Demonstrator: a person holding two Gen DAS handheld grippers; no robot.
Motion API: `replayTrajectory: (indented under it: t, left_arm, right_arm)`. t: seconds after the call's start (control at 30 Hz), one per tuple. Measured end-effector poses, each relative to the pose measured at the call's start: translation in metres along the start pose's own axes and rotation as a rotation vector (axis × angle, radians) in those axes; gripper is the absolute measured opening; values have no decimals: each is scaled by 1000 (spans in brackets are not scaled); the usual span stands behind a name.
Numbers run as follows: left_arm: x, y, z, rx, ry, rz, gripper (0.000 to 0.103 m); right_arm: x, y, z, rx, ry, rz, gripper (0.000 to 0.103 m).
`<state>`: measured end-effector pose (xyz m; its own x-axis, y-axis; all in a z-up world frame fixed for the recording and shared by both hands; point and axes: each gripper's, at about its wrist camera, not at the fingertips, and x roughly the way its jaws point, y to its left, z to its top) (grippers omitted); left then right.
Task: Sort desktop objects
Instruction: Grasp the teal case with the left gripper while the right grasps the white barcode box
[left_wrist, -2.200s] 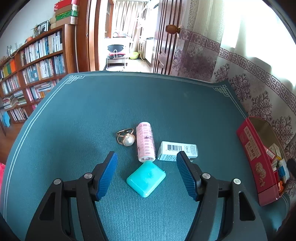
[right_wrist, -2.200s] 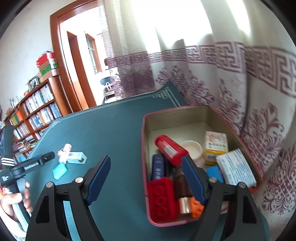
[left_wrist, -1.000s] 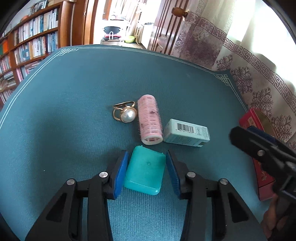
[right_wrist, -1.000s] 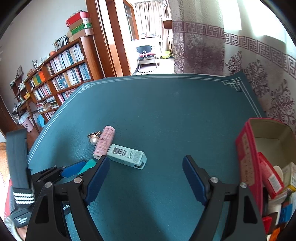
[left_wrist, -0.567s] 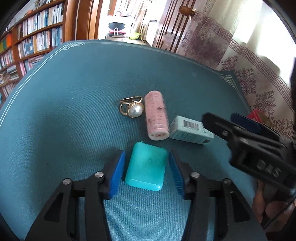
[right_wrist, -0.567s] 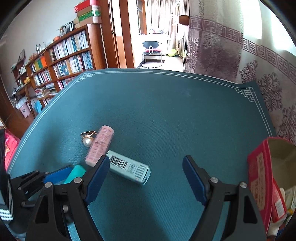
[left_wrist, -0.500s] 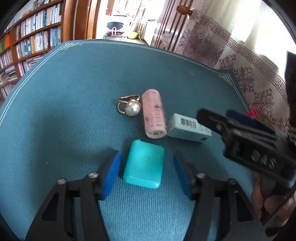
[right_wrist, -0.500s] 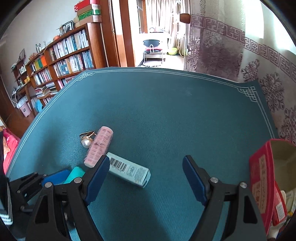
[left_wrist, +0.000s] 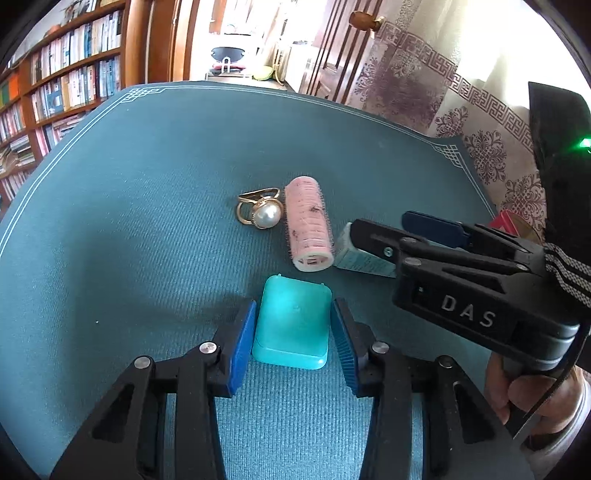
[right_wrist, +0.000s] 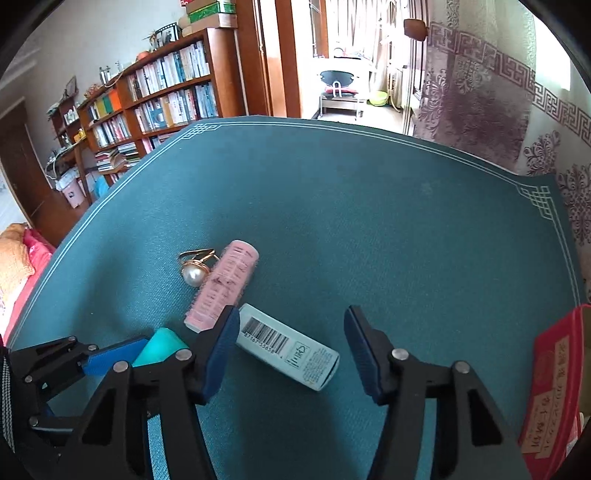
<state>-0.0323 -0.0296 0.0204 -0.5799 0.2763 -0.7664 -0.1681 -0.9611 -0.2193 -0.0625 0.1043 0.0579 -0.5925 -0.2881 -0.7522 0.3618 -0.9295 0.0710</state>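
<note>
A teal case lies on the green mat between the blue pads of my left gripper. Its jaws are closing and both pads touch the case's sides. Beyond it lie a pink hair roller, a pearl ring and a pale box with a barcode. My right gripper straddles that box, jaws closing. Its left pad is at the box's end and its right pad stands apart from it. In the left wrist view the right gripper comes in from the right over the box.
A red tin with items inside stands at the mat's right edge. A hand holds the right gripper's handle. The green mat stretches bare beyond the objects. A bookshelf and patterned curtains lie past the table.
The right gripper has swung left from the red tin to the barcode box and narrowed its jaws. The left jaws spread off the teal case, then came back in against it.
</note>
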Motion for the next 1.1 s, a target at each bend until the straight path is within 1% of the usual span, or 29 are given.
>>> replayTrajectory:
  t: [0.13, 0.3, 0.4, 0.43, 0.53, 0.7, 0.73, 0.87, 0.93, 1.03, 1.07, 1.1]
  left_arm:
    - [-7, 6, 2, -28, -30, 0, 44]
    - [-14, 16, 5, -73, -76, 25, 44]
    - [-21, 22, 5, -100, -111, 41, 44]
    - [-23, 24, 6, -105, -118, 46, 44]
    - [-22, 26, 7, -108, -117, 47, 44]
    - [-25, 27, 5, -114, -120, 48, 44]
    - [-24, 27, 6, -119, -119, 49, 44]
    - [-22, 30, 7, -134, -112, 50, 44]
    - [-20, 29, 6, -133, -110, 52, 44]
    - [-20, 30, 7, -132, -110, 52, 44]
    - [-20, 30, 7, -133, -110, 53, 44]
    - [-20, 30, 7, -134, -110, 52, 44]
  right_arm:
    - [0, -3, -1, 6, 2, 17, 62]
    - [-2, -7, -3, 14, 3, 31, 62]
    - [-1, -2, -4, -2, 7, 52, 62]
    - [0, 1, -4, -19, 1, 46, 62]
    - [1, 6, -3, -46, -4, 34, 62]
    - [2, 9, -2, -66, -6, 43, 63]
    - [4, 10, -2, -76, 10, 53, 67]
    - [17, 20, -11, -139, 79, 23, 68]
    - [15, 26, -14, -168, 63, -13, 65]
    - [13, 29, -12, -155, 60, -7, 48]
    - [13, 29, -12, -152, 60, -8, 44]
    - [12, 29, -11, -148, 59, -10, 42]
